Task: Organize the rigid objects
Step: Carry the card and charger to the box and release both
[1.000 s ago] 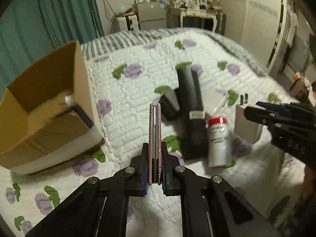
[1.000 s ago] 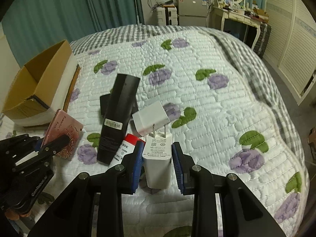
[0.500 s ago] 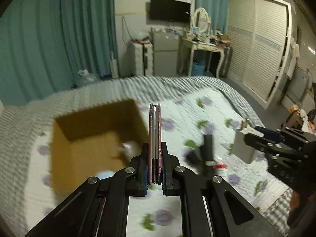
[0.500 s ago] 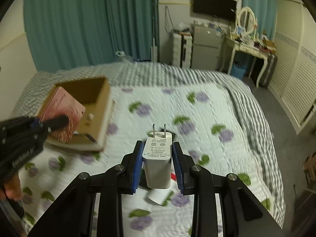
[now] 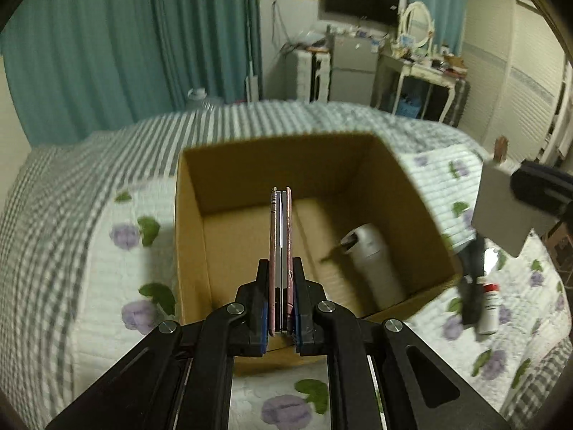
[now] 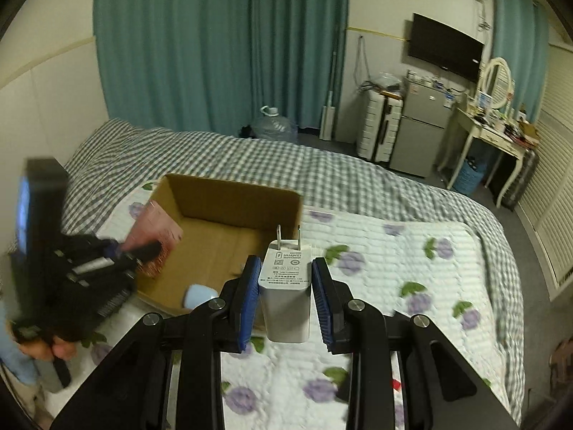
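Left gripper (image 5: 281,301) clamps pink case (image 5: 280,251) on edge above box (image 5: 250,165). Right gripper (image 6: 285,299) clamps charger (image 6: 285,286), box at 10 o'clock.

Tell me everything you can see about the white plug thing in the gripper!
It is a white phone charger, a smooth plastic block with rounded edges. Two flat metal prongs stick up from its top, and small grey print covers the face below them. It stands upright, squeezed between the blue pads of the right gripper, lifted above the flowered quilt beside the cardboard box. Nothing else touches it.
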`<act>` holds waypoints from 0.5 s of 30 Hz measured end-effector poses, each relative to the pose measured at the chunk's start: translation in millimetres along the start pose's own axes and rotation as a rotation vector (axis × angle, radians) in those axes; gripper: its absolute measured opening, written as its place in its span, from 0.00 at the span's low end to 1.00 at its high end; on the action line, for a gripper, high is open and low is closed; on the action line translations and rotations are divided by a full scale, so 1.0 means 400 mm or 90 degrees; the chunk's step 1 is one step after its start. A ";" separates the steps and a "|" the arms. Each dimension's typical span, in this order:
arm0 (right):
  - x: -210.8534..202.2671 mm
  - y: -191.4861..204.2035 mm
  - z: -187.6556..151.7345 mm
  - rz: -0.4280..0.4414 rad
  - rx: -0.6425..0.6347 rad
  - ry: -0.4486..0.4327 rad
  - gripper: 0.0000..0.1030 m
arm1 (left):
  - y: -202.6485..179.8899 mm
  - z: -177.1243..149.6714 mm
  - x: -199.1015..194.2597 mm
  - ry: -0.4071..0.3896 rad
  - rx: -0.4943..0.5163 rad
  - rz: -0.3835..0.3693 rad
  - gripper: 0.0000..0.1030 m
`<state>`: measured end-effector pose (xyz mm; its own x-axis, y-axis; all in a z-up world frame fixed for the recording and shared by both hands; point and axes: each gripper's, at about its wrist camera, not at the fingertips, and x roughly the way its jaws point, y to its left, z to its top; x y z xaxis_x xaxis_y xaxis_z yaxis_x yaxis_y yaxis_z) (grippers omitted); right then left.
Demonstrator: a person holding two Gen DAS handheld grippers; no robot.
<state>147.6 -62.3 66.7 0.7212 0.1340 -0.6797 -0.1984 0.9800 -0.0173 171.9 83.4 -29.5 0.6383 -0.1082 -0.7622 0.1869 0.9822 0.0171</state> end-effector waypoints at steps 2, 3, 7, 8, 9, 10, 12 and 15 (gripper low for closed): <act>0.035 0.020 0.004 0.007 -0.001 0.006 0.28 | 0.005 -0.008 0.030 0.009 0.007 0.000 0.09; 0.058 0.030 0.006 0.010 -0.001 0.011 0.28 | 0.003 -0.010 0.037 0.011 0.010 -0.007 0.09; 0.120 0.040 0.002 0.017 0.006 0.025 0.28 | 0.009 -0.011 0.045 -0.001 0.008 -0.017 0.18; 0.132 0.041 0.001 0.019 0.009 0.028 0.28 | 0.013 -0.008 0.043 -0.006 0.009 -0.015 0.23; 0.147 0.043 0.000 0.020 0.013 0.030 0.28 | 0.018 -0.005 0.039 -0.009 0.007 -0.011 0.38; 0.156 0.044 0.000 0.021 0.016 0.032 0.28 | 0.026 -0.003 0.032 -0.015 0.001 -0.007 0.53; 0.175 0.046 0.001 0.023 0.020 0.036 0.28 | 0.046 -0.003 0.018 -0.030 -0.014 -0.003 0.55; 0.194 0.053 0.005 0.024 0.027 0.038 0.28 | 0.066 -0.002 0.007 -0.027 -0.024 -0.004 0.55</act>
<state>200.5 -31.0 15.0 0.6725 0.1633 -0.7218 -0.1957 0.9799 0.0393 178.0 109.3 -31.7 0.6682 -0.1192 -0.7344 0.1631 0.9865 -0.0117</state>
